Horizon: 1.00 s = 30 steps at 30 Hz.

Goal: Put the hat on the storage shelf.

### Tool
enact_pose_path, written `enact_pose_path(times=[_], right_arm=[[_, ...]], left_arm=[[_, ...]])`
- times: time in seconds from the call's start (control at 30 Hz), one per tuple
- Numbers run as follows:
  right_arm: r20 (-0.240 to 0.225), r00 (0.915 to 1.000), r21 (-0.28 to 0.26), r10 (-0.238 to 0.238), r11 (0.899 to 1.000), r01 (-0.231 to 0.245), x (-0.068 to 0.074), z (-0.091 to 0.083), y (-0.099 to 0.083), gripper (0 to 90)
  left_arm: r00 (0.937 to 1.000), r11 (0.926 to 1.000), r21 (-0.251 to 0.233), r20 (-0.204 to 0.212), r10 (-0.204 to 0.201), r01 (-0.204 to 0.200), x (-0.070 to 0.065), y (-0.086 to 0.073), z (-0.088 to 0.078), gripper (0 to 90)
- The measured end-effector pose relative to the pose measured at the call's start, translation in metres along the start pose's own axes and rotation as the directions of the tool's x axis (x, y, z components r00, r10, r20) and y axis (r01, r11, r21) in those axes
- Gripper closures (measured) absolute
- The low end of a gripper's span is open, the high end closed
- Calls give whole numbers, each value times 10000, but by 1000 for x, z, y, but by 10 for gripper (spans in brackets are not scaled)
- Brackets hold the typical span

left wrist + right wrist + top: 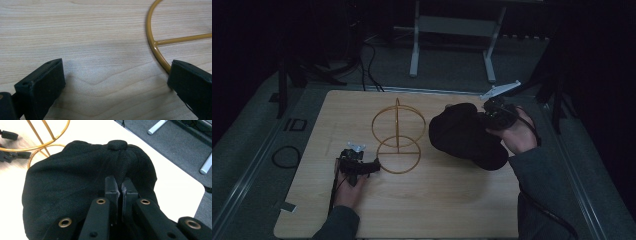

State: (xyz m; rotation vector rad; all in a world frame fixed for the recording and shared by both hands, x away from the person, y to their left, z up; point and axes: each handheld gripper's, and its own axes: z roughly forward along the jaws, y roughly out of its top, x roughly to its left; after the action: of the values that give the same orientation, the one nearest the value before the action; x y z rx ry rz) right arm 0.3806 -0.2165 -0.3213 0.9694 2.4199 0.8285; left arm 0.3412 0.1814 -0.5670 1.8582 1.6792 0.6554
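Observation:
A gold wire stand (397,131) with an upright ring over a flat base ring stands mid-table. My left gripper (374,164) rests low at the base ring's left edge. In the left gripper view it (115,75) is open wide over bare wood, its right-hand jaw just touching or overlapping the base ring (153,47). A black cap (464,135) lies to the right of the stand. My right gripper (486,120) is at the cap's far right side. In the right gripper view this gripper (121,183) is shut on a fold of the cap (75,177), just below its top button (117,145).
The wooden table (437,200) has bare room in front of the stand and cap. On the dark floor behind stand a white-legged frame (414,50) and cables (367,65). A cable loop (286,156) lies off the table's left edge.

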Motion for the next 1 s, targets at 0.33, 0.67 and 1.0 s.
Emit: enact_pose_path(times=[0.33,0.67,1.0], right_arm=[[-33,9999,-456,128,9989,-130,-4,-12,8,862],[-25,9999,-795,170,9967,-172,-4,-21,17,861],[107,9993,-1061,354,9938,-341,-7,-31,24,860]], left_arm=[[10000,10000,-2,-2,1,-1,0,0,0,7],[10000,10000,-3,0,-5,5,0,0,0,7],[10000,10000,-5,-1,-8,8,0,0,0,7]])
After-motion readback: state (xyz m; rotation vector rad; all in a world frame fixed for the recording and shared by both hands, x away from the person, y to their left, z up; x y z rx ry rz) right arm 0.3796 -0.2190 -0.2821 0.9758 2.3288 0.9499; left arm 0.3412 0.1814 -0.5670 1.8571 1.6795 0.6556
